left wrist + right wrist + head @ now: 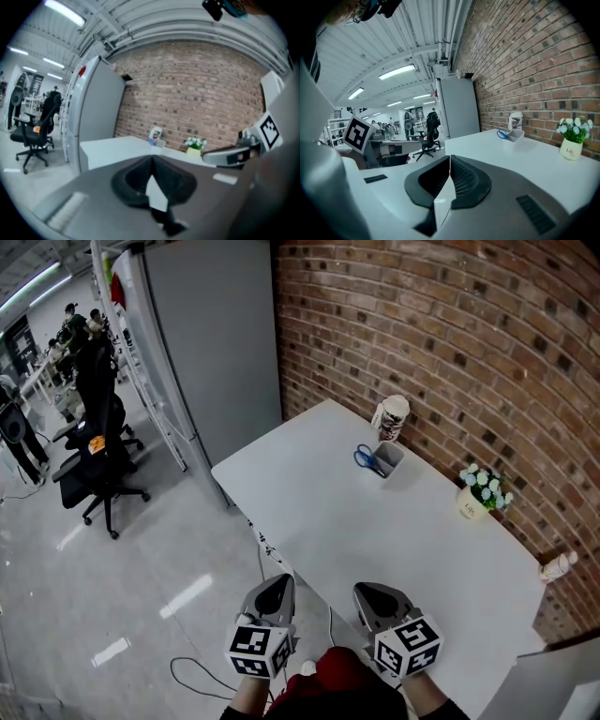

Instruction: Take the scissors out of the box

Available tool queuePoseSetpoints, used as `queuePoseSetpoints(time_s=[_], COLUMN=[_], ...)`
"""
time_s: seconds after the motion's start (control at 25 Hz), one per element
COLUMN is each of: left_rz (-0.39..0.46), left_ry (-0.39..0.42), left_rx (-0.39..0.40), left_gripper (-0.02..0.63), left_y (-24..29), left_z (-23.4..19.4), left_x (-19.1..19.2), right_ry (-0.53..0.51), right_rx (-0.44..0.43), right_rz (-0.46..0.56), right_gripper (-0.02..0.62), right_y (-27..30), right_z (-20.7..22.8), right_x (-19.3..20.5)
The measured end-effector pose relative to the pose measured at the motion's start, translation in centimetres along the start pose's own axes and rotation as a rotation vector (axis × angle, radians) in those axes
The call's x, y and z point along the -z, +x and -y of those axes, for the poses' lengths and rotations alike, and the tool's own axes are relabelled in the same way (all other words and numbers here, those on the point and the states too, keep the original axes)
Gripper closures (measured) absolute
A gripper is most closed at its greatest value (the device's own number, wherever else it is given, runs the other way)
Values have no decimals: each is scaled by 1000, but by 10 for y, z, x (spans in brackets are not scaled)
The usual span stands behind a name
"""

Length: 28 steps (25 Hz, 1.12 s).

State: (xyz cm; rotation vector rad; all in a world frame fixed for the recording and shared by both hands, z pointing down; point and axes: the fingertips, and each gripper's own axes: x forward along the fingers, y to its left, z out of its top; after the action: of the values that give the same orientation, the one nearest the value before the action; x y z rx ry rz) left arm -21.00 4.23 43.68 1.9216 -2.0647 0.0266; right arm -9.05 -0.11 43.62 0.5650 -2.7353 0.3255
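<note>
Blue-handled scissors [368,458] stick out of a small grey box [389,457] near the far side of the white table [375,531], close to the brick wall. The right gripper view shows the scissors [502,134] and box [516,135] far ahead. In the left gripper view the box [160,143] is small and distant. My left gripper [274,594] hangs at the table's near edge, jaws shut and empty. My right gripper [377,598] is beside it over the near edge, also shut on nothing. Both are far from the box.
A printed paper cup [390,417] stands just behind the box. A small pot of white flowers [481,491] sits to the right by the wall, and a small bottle [556,566] lies further right. A black office chair [97,442] and a grey cabinet [202,343] stand to the left.
</note>
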Motion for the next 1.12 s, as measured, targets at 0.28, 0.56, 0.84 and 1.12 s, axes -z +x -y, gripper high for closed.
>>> queuePoseSetpoints(time_s=[0.28,0.56,0.84,1.12], left_rz=[-6,-4,-19,-46], left_ry=[24,49,63,85], left_rx=[34,68,108,167], left_gripper=[603,603,603,601], left_y=[20,56,103,153], left_z=[1,-5,-15,-19], left_x=[-8,-24,-33,-40], right_ry=[20,29,53,94], right_rx=[77,126,170,225], right_rz=[20,39,30,26], right_gripper=[586,586,586,586], right_y=[-3,9,28,48], right_z=[29,57,86,119], right_x=[-6,-16,-18,-21])
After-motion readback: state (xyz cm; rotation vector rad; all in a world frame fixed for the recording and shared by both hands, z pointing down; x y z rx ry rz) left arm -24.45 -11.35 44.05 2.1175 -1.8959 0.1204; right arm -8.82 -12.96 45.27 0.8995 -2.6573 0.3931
